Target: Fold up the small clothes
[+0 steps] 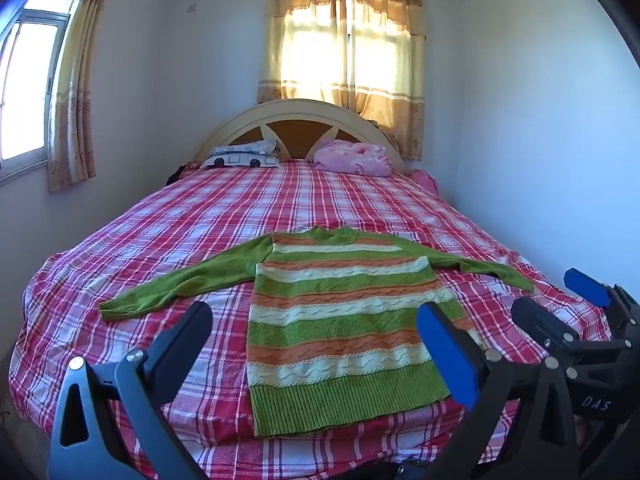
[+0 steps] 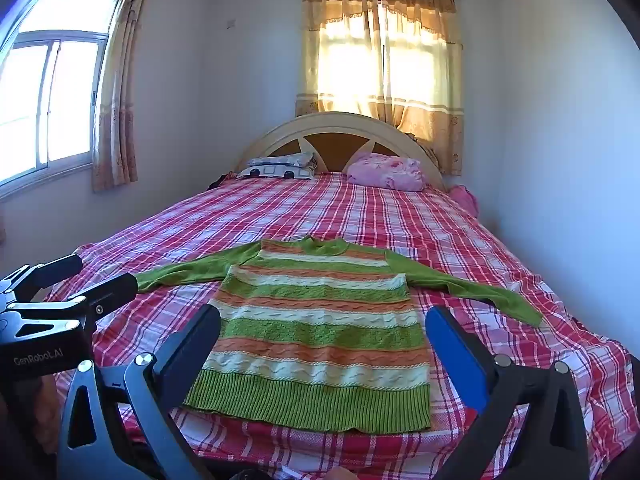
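A striped sweater [image 1: 340, 320] in green, orange and cream bands lies flat on the bed [image 1: 160, 232], which is covered in a red and white plaid sheet; its ribbed green hem is nearest the tongs and its neck points away toward the headboard [image 1: 296, 120]. Both green sleeves are spread out to the sides. The left tongs [image 1: 316, 332] stand wide apart with nothing between the pads, poised above the lower half of the sweater, one finger over the sheet just left of the body and the other over its right edge. The right tongs [image 2: 322, 338] are likewise spread wide and grip nothing, framing the sweater's lower body from either side, above the cloth and not touching it. In the left wrist view the right tongs show at the far right edge, beyond the sweater's right sleeve cuff; in the right wrist view the left tongs show at the left edge, near the other sleeve. Far ahead of both tongs, a patterned pillow [image 1: 244, 154] and a pink pillow [image 1: 354, 158] rest against the headboard, below a curtained window [image 1: 344, 60]
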